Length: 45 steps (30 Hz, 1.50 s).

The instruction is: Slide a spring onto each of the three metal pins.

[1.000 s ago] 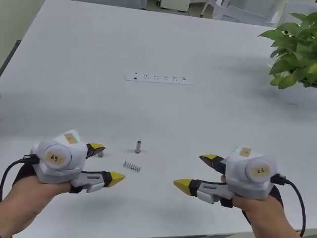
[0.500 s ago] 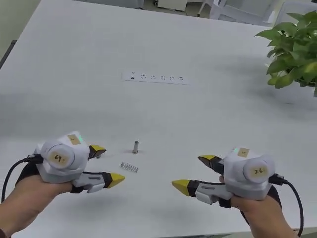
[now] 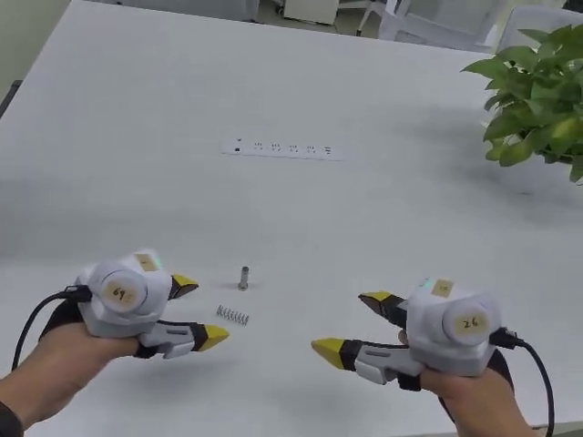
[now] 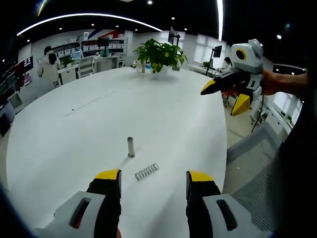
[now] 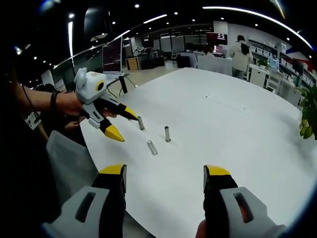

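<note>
Power strip (image 3: 281, 148), potted plant (image 3: 537, 100) beyond spring (image 3: 232, 315)

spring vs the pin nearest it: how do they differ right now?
Pose: the pin stands upright, the spring lies on its side. Build: the pin is a solid cylinder, the spring an open wire coil. Shared: both grey metal, resting apart on the table.

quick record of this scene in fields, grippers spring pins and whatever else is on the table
left gripper: open, empty, near the spring
right gripper: open, empty, farther off
spring: lying flat on the table, on no pin
pin: upright, bare, just beyond the spring
second pin: upright, bare, by the left gripper
also on table: power strip, plant
</note>
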Each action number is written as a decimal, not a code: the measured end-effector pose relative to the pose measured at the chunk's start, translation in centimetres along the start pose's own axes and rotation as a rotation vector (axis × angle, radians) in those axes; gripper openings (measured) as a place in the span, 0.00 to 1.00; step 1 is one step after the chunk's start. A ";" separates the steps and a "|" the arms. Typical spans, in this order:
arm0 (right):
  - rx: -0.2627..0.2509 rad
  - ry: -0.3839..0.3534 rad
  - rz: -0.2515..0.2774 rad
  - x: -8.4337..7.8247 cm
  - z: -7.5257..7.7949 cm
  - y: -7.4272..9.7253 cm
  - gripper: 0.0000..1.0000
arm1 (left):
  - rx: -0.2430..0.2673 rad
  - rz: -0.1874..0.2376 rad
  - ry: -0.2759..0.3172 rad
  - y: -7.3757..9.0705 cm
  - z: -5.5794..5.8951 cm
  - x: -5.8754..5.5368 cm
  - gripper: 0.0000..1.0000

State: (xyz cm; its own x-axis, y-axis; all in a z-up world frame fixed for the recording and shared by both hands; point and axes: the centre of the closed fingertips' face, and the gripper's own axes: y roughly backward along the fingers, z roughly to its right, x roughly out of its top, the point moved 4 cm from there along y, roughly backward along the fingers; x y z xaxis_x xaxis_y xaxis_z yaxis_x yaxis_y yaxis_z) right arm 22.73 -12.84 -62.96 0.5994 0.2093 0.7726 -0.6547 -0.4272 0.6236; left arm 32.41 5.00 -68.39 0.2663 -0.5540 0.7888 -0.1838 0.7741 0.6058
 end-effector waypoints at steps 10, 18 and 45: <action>0.006 -0.001 -0.005 -0.2 0.0 -0.2 0.61 | -0.047 -0.049 -0.006 -3.4 -0.3 -0.6 0.44; -0.001 -0.011 -0.007 -0.4 0.2 0.0 0.61 | -0.080 -0.101 0.010 -5.6 -0.3 -1.5 0.42; -0.006 -0.021 -0.009 -1.0 0.5 0.7 0.61 | -0.136 -0.236 -0.048 -7.6 0.6 -4.2 0.27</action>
State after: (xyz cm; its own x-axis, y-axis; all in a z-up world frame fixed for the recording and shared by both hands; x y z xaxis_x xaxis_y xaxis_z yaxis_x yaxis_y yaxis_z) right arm 21.93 -13.74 -63.34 0.6151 0.1946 0.7640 -0.6517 -0.4199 0.6317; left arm 32.15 1.23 -76.22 0.2409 -0.7352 0.6336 0.0071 0.6542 0.7563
